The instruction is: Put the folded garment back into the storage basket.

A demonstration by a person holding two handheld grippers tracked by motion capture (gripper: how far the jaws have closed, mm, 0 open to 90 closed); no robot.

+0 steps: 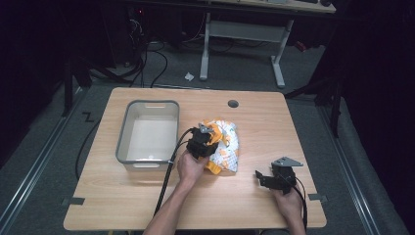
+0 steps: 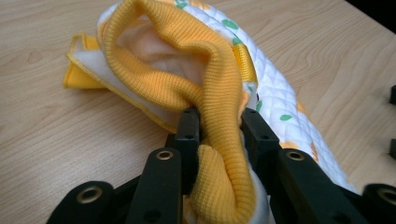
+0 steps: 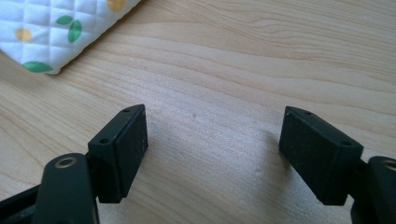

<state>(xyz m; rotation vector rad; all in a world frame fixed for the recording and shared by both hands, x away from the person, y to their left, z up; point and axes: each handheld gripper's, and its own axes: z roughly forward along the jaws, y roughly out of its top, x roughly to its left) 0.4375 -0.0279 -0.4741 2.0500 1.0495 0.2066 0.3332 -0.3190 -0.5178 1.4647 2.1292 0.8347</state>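
The left gripper (image 1: 208, 139) sits near the middle of the wooden table (image 1: 254, 127), its jaws clamped on the garment (image 1: 226, 147) — a small quilted piece, white with green and orange spots and a yellow ribbed cuff. In the left gripper view the two black jaws pinch a thick fold of that yellow cuff (image 2: 219, 154) between them, the knit bulging out on the near side of the pads. The rest of the garment trails away from the jaws toward the far side, part of it resting on the tabletop, its yellow-edged hem flat on the wood.

Just left of the garment stands a grey plastic tub (image 1: 128, 128), apart from the cloth.

The right gripper (image 1: 269, 178) rests low at the near right of the table, well apart from the garment — its jaws stand wide with only bare wood between them. In the right gripper view a corner of the quilted cloth (image 3: 51, 32) lies at the far left, beyond the jaws and not touching them.
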